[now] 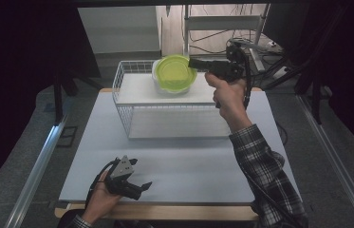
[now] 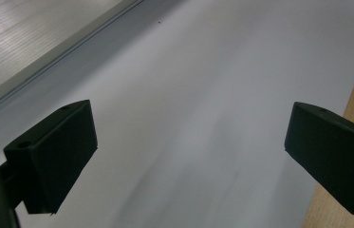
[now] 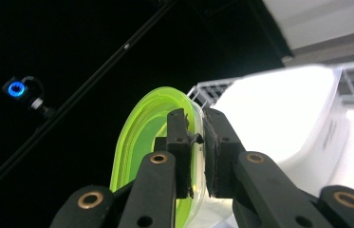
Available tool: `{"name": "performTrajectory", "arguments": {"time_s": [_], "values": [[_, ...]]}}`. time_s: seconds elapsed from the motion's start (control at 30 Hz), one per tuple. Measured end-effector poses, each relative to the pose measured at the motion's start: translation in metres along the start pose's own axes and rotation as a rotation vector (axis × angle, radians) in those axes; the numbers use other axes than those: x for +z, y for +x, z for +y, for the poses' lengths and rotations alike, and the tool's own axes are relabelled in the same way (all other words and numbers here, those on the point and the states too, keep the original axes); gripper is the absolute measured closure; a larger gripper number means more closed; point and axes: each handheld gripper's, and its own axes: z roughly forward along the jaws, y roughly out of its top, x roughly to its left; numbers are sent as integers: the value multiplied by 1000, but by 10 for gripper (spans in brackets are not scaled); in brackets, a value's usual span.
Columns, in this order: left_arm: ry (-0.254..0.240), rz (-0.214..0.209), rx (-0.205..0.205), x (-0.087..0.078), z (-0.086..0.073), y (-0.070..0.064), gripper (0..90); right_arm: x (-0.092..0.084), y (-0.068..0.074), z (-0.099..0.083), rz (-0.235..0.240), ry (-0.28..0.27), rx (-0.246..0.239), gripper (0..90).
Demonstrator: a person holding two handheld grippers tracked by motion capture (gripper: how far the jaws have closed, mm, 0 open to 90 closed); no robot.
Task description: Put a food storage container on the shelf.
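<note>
Wire basket [image 1: 132, 116] at the far middle of the table [image 1: 174, 166], container [image 1: 173, 75] over its back edge, gripped at the rim by the right gripper [image 1: 194, 63]. Near left, by the front edge: left gripper [image 1: 139, 186], well apart from both.

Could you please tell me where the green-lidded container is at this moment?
In the high view, the green-lidded container is held by its rim in the right tongs, above the far part of the white wire basket.

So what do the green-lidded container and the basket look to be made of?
Container: probably plastic, with a translucent glossy lime lid that light shines through and a milky white tub, clamped at the rim by the right gripper. Basket: thin wire grid, seemingly white-coated metal.
</note>
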Motion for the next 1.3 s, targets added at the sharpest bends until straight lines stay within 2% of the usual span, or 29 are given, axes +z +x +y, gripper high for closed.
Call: {"name": "performTrajectory", "arguments": {"time_s": [0.23,0.3,0.47,0.53,0.63,0.7,0.8,0.9,1.0,1.07,1.17,1.3], "values": [[0,-8,1,0,0,0,32,25,-8,16,-51,-60,22,819],[1,-11,2,0,0,0,32,31,-10,19,-61,-68,34,819],[1,-14,5,0,0,0,32,43,-12,22,-116,-74,28,814],[2,-14,6,0,0,0,32,45,-11,23,-140,-71,12,800],[5,-16,8,1,0,-1,32,49,-6,23,-241,-61,-51,754],[7,-16,11,1,0,-1,32,52,-5,23,-292,-62,-73,705],[7,-16,11,1,0,-1,32,54,-7,24,-313,-58,-74,728],[8,-17,8,1,0,-1,32,54,-11,23,-307,-54,-67,704],[9,-15,11,1,0,-1,32,53,-12,23,-297,-61,-77,600],[8,-15,10,1,0,-1,32,52,-11,22,-291,-68,-113,479],[9,-15,8,1,-1,-1,32,46,-9,21,-283,-61,-165,343],[8,-12,9,1,0,-1,32,34,-8,15,-266,-49,-218,237]]}}
